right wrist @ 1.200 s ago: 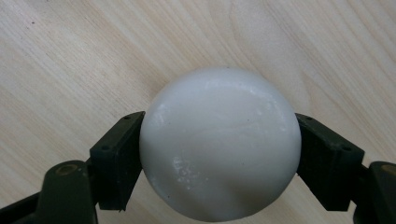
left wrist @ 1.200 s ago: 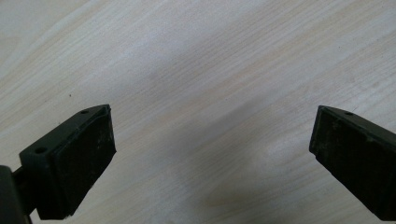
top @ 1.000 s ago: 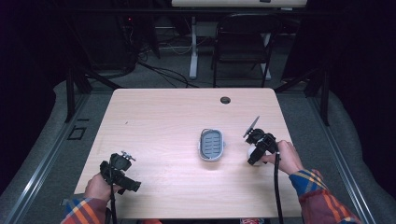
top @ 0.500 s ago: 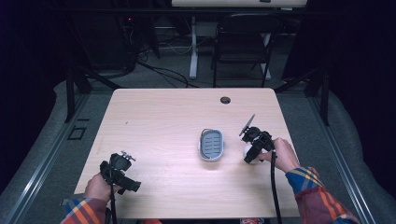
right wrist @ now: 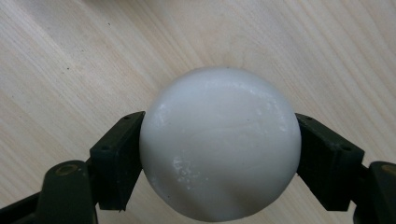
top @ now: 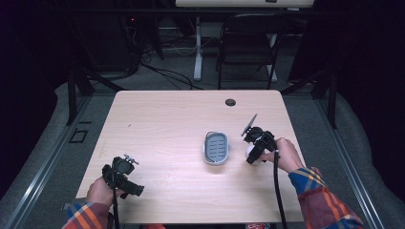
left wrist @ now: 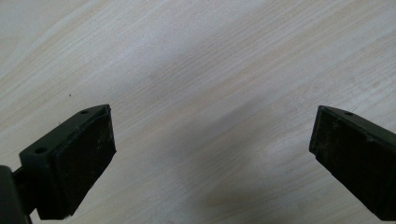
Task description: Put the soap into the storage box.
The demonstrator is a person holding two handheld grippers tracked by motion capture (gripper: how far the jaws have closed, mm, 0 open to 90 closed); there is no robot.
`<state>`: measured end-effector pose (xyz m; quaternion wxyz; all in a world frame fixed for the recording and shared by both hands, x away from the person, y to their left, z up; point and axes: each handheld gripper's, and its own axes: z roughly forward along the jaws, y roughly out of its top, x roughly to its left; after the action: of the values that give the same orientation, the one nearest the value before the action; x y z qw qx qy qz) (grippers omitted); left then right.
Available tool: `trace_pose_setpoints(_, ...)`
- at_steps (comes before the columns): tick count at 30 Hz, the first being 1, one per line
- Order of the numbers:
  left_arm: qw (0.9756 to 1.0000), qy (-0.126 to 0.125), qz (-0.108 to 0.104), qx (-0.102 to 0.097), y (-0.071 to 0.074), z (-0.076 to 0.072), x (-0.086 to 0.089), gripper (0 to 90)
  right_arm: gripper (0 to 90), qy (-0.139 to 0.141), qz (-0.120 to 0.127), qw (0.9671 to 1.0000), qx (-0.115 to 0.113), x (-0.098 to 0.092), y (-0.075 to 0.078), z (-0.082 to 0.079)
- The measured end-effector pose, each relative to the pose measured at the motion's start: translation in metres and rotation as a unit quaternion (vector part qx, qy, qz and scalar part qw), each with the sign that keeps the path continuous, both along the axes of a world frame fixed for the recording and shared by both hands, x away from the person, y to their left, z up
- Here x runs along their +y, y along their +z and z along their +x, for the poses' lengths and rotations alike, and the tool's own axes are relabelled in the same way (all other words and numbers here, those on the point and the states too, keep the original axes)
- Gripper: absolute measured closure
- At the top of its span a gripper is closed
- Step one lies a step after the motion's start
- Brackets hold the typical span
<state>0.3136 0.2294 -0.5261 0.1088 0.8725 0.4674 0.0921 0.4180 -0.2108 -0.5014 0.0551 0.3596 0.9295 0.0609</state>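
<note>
At right of centre, my right gripper [top: 254, 151] has shifted in beside the tray [top: 217, 148].
Jaws clamp the white ball [right wrist: 219, 142]; left gripper [left wrist: 210, 154] gapes wide, idle — likely ball goes traywards.

**Pale wood, black jaws, one white ball**

Your table [top: 162, 129] is light, blond wood with fine grain lines and a small dark round hole [top: 230, 102] near its far edge. Both your grippers are black: the left gripper [left wrist: 210, 154] and the right gripper [right wrist: 219, 154]. The ball [right wrist: 219, 142] is glossy white. The tray [top: 217, 148] is grey with a paler rim. Your sleeves [top: 320, 191] are plaid in red, blue and yellow.
</note>
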Motion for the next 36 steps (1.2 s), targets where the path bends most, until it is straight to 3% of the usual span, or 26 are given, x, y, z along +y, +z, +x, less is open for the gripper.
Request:
trace_pose_setpoints(5, 1.0, -0.001, 0.0, -0.001, 0.0, 0.0, 0.0, 0.0, 23.1, -0.001, 0.008, 1.0, -0.002, 0.002, 0.001, 0.003)
trace_pose_setpoints(6, 1.0, -0.001, 0.0, -0.001, 0.0, 0.0, 0.0, 0.0, 23.1, 0.002, -0.001, 1.0, 0.004, 0.003, 0.003, 0.003)
trace_pose_setpoints(17, 1.0, 0.0, 0.0, 0.001, 0.0, 0.0, 0.0, 0.0, 23.1, 0.003, 0.006, 1.0, 0.002, 0.01, 0.008, 0.008)
trace_pose_setpoints(33, 1.0, -0.003, 0.0, 0.001, -0.001, 0.0, -0.001, 0.0, 23.2, 0.025, -0.008, 0.9996, 0.007, 0.027, 0.017, 0.016)
trace_pose_setpoints(36, 1.0, -0.003, 0.0, 0.001, -0.001, 0.0, -0.001, 0.0, 23.1, 0.024, -0.003, 0.9997, -0.001, 0.03, 0.019, 0.017)
